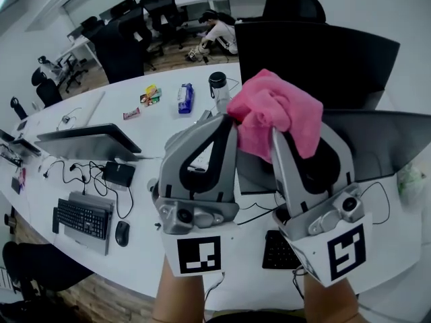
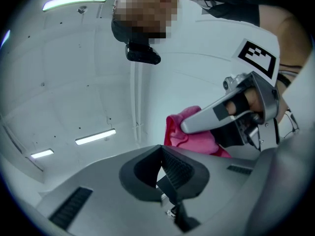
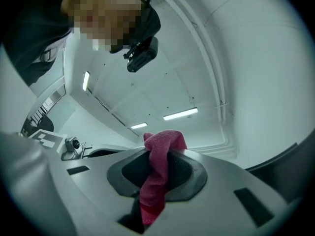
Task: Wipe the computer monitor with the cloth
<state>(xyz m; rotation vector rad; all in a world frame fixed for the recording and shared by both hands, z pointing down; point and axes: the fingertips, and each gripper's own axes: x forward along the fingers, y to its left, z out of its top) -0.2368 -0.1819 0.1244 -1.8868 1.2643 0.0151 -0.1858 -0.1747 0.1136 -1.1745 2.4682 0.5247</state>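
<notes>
The pink cloth is bunched up at the tips of the right gripper, raised in front of the person and above the white surface. In the right gripper view the cloth runs down through the middle of the right gripper, whose fingers pinch it between their dark pads, with a wad standing out above them. The left gripper is held just beside the right one, its tip near the cloth's left edge. I cannot tell whether it touches the cloth. In the left gripper view the left gripper has its fingers pressed together with nothing between them, and the cloth shows beyond, under the right gripper.

Both grippers point upward, and their views take in the ceiling, the ceiling lights and the camera on the person's head.

Behind and to the right of the cloth stands the computer monitor, seen from above, with a black keyboard in front of it and a larger black panel behind it. Farther left on the surface stand another monitor, a grey keyboard and a mouse, with cables between them. Beyond lie snack packets, a blue packet and a bottle. Black office chairs stand at the far desks.
</notes>
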